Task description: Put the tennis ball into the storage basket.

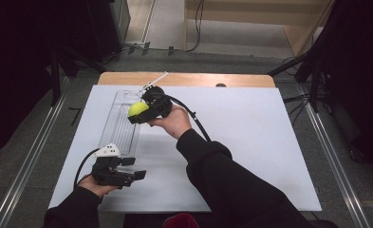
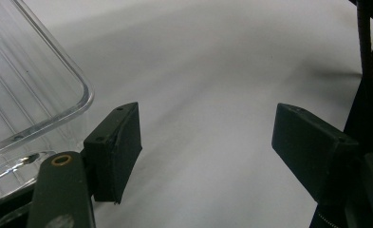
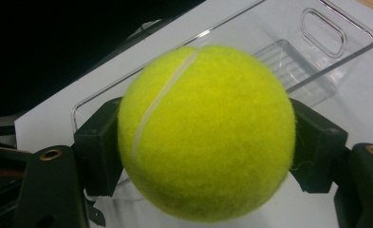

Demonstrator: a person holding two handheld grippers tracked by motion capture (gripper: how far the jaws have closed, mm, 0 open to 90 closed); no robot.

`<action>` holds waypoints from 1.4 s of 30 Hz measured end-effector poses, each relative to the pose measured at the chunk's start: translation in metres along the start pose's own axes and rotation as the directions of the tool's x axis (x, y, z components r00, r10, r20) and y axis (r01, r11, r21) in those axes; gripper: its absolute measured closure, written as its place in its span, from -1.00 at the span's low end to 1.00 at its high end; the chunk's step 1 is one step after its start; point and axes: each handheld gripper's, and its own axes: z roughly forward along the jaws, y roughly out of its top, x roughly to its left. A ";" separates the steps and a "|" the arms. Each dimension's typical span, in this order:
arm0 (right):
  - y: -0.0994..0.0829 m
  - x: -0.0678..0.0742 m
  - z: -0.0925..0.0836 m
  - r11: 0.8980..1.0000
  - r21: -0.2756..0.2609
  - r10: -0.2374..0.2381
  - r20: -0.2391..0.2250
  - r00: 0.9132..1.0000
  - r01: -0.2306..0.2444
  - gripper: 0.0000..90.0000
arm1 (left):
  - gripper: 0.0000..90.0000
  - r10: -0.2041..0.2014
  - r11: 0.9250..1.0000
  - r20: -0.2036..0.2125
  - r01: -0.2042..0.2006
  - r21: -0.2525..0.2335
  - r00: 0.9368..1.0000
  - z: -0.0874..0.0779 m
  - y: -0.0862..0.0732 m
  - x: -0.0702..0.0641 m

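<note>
Left gripper (image 1: 135, 167) at seven o'clock, jaws apart, empty. Right gripper (image 1: 137, 112) clamps the tennis ball (image 1: 137, 109) above the clear tray (image 1: 119, 128), eleven o'clock.

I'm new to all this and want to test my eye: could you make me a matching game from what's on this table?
Things:
1. fuzzy yellow-green tennis ball
2. long clear plastic tray
3. left claw
4. white board covering the table

States:
A. open, holding nothing
B. lying under everything
C. clamped in the right claw
D. see-through, with ribbed floor

Pairs: 1-C, 2-D, 3-A, 4-B
</note>
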 end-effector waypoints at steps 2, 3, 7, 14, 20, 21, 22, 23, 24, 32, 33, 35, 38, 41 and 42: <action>0.002 0.001 0.002 1.000 -0.002 -0.003 -0.002 1.000 0.003 -0.48 | -0.44 0.001 1.000 0.001 -0.001 -0.001 1.000 0.000 0.000 0.000; 0.003 0.002 0.003 1.000 0.000 -0.001 -0.001 1.000 0.001 -0.48 | -0.44 0.001 1.000 0.002 -0.001 -0.001 1.000 0.000 0.000 0.000; 0.007 0.003 0.007 1.000 0.000 -0.004 -0.005 1.000 0.004 -0.48 | -0.44 0.000 1.000 0.003 0.000 0.001 1.000 0.000 0.000 0.000; 0.014 0.007 0.017 1.000 0.001 -0.007 -0.003 1.000 0.007 -0.48 | -0.44 0.003 1.000 0.002 -0.003 0.000 1.000 0.000 0.000 0.000; 0.018 0.011 0.029 1.000 0.008 -0.007 -0.010 1.000 0.007 -0.48 | -0.44 0.004 1.000 0.004 -0.004 0.000 1.000 0.000 0.000 0.000; 0.019 0.011 0.030 1.000 0.006 -0.008 -0.012 1.000 0.008 -0.48 | -0.44 0.004 1.000 0.004 -0.004 0.000 1.000 0.000 0.000 0.000; 0.020 0.012 0.032 1.000 0.008 -0.007 -0.016 1.000 0.007 -0.48 | -0.44 0.005 1.000 0.003 -0.005 0.002 1.000 0.000 0.000 0.000; 0.021 0.012 0.033 1.000 0.012 -0.005 -0.015 1.000 0.005 -0.48 | -0.44 0.004 1.000 0.004 -0.004 0.000 1.000 0.000 0.000 0.000; 0.021 0.012 0.035 1.000 0.013 -0.011 -0.016 1.000 0.011 -0.48 | -0.44 0.004 1.000 0.006 -0.004 0.000 1.000 0.000 0.000 0.000; 0.029 0.015 0.044 1.000 0.013 -0.011 -0.020 1.000 0.011 -0.48 | -0.44 0.003 1.000 0.006 -0.003 -0.002 1.000 0.000 0.000 0.000; 0.030 0.015 0.044 1.000 0.016 -0.006 -0.017 1.000 0.007 -0.48 | -0.44 0.003 1.000 0.006 -0.003 -0.003 1.000 0.000 0.000 0.000; 0.032 0.015 0.046 1.000 0.016 -0.006 -0.015 1.000 0.007 -0.48 | -0.44 0.002 1.000 0.006 -0.002 -0.003 1.000 0.000 0.000 0.000; 0.033 0.015 0.050 1.000 0.011 -0.003 -0.016 1.000 0.003 -0.48 | -0.44 0.003 1.000 0.007 -0.003 -0.003 1.000 0.000 0.000 0.000; 0.033 0.015 0.054 1.000 0.017 -0.002 -0.018 1.000 0.003 -0.48 | -0.44 0.007 1.000 0.006 -0.007 0.001 1.000 0.000 0.000 0.000; 0.033 0.015 0.056 1.000 0.023 -0.001 -0.015 1.000 0.001 -0.48 | -0.44 0.005 1.000 0.005 -0.005 0.001 1.000 0.000 0.000 0.000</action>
